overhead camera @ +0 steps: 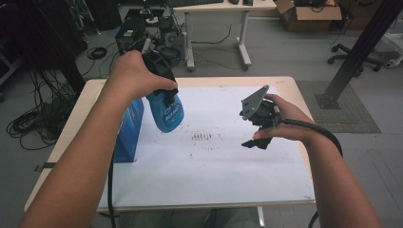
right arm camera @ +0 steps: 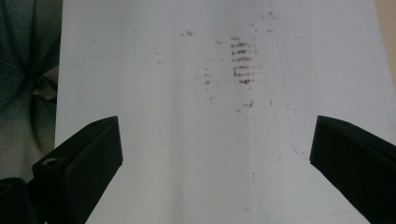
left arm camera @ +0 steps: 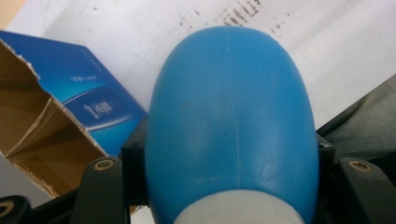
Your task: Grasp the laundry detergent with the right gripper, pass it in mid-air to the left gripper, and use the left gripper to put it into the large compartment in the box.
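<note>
My left gripper (overhead camera: 164, 92) is shut on a blue plastic bottle (overhead camera: 167, 113) and holds it tilted in the air over the left part of the white sheet (overhead camera: 214, 166). In the left gripper view the bottle (left arm camera: 229, 126) bulges out between the black fingers (left arm camera: 105, 186), rounded end pointing away. An open blue cardboard box (overhead camera: 129, 128) stands just left of the bottle, and its brown inside (left arm camera: 51, 140) faces the camera. My right gripper (overhead camera: 254, 130) hovers open over the right side of the sheet, with nothing between its wide-apart jaws (right arm camera: 215, 140).
Rows of brown smudges (overhead camera: 202, 137) mark the middle of the sheet, and they also lie ahead of the right gripper (right arm camera: 243, 60). The wooden table (overhead camera: 90, 90) ends just past the sheet. Behind it are cables, equipment and a desk (overhead camera: 218, 7).
</note>
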Motion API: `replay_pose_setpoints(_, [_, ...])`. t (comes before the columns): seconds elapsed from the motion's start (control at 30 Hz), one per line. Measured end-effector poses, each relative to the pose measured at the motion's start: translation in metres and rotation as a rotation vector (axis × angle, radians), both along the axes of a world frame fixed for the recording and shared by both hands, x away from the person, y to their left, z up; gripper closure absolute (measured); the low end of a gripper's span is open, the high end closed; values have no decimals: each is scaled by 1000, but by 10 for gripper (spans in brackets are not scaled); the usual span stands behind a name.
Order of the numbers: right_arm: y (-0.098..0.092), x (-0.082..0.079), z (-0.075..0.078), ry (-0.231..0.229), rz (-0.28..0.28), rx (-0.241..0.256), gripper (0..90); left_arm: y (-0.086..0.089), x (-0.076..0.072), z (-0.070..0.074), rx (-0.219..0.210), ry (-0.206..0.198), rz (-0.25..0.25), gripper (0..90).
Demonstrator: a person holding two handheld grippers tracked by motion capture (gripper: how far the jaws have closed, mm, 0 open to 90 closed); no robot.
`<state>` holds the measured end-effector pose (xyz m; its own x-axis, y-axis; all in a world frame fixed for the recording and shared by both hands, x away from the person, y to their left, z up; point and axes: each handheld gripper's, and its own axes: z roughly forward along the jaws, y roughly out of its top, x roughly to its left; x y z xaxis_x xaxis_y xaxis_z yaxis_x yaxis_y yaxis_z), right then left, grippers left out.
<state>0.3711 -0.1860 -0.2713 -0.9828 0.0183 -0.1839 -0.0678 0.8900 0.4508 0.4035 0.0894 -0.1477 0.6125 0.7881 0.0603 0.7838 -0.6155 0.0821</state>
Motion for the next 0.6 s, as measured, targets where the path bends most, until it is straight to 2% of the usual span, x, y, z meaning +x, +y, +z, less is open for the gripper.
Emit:
replay_pose_setpoints(0.17, [0, 3, 3, 12, 5, -78, 27, 13, 2, 10, -8, 0, 45, 388])
replay_pose_setpoints(0.4, [-1, 9, 6, 43, 9, -182, 29, 42, 6, 27, -12, -17, 119, 388])
replay_pose_setpoints(0.6, [-4, 12, 7, 70, 10, -239, 34, 66, 7, 45, -27, -15, 178, 388])
